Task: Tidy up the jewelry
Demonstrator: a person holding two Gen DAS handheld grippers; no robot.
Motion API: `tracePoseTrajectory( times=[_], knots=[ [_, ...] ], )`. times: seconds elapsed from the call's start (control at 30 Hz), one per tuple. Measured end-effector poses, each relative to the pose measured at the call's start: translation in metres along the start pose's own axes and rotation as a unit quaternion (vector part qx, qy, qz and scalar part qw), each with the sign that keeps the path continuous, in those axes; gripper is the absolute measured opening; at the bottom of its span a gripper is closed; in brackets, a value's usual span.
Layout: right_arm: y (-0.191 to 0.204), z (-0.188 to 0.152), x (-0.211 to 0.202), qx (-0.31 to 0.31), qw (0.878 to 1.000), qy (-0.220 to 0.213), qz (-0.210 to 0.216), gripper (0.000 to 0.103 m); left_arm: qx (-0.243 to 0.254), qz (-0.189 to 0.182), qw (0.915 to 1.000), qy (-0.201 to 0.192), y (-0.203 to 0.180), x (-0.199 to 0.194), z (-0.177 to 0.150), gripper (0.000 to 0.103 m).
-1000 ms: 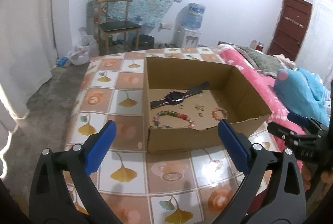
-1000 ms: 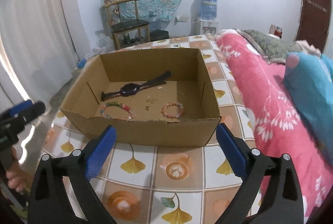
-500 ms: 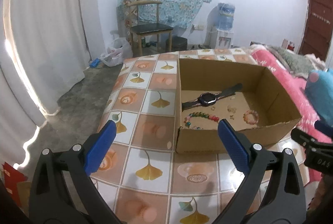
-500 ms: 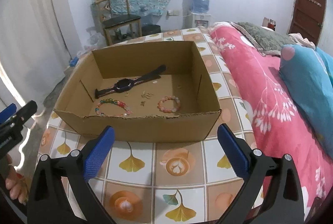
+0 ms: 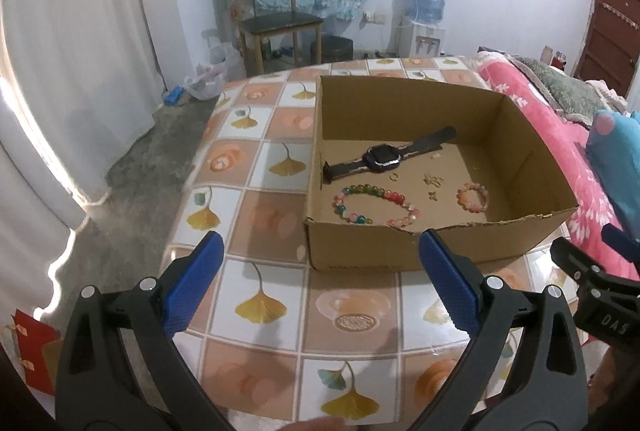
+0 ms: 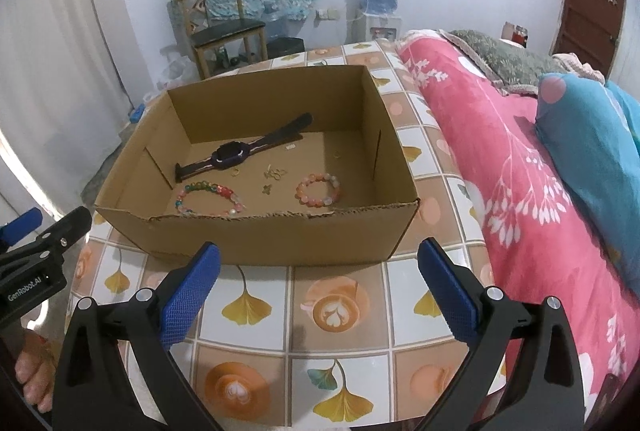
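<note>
- Only the right wrist view shows bare toes [image 6: 34, 383] on the floor.
- The cardboard box [image 5: 400, 247] on the table [image 5: 256, 215] holds a watch [image 5: 382, 157], two bead bracelets [image 5: 376, 205] and small gold pieces [image 5: 432, 183].
- Left gripper [image 5: 320, 283] and right gripper [image 6: 318, 287] hover before the box, both spread wide and empty.

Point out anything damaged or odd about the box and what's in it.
The cardboard box has a ragged, torn near top edge. Inside, tiny gold pieces lie scattered loose between the watch and the bracelets.
</note>
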State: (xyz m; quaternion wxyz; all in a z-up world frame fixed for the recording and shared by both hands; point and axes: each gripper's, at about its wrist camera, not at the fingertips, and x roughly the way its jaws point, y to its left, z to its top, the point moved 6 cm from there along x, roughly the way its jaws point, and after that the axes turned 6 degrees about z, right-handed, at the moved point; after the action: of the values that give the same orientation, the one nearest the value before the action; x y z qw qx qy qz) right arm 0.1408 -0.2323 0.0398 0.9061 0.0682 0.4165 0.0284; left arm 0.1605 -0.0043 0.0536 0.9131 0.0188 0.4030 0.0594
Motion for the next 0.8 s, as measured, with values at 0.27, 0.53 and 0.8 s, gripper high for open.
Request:
tracePoseTrajectory(
  times=[0.27,0.53,0.8],
  knots=[
    [-0.001,-0.002,0.005,0.002,1.0,0.011,0.007,0.096,0.016,0.0,0.9998,0.009,-0.014,0.004,-0.003,0.094],
    [0.0,-0.004,0.008,0.002,1.0,0.018,0.01,0.096,0.023,0.003,0.9997,0.013,-0.017,0.006,-0.004,0.094],
    [0.0,-0.004,0.01,0.002,1.0,0.021,0.012,0.096,0.022,0.002,0.9997,0.013,-0.017,0.007,-0.004,0.094]
  ],
)
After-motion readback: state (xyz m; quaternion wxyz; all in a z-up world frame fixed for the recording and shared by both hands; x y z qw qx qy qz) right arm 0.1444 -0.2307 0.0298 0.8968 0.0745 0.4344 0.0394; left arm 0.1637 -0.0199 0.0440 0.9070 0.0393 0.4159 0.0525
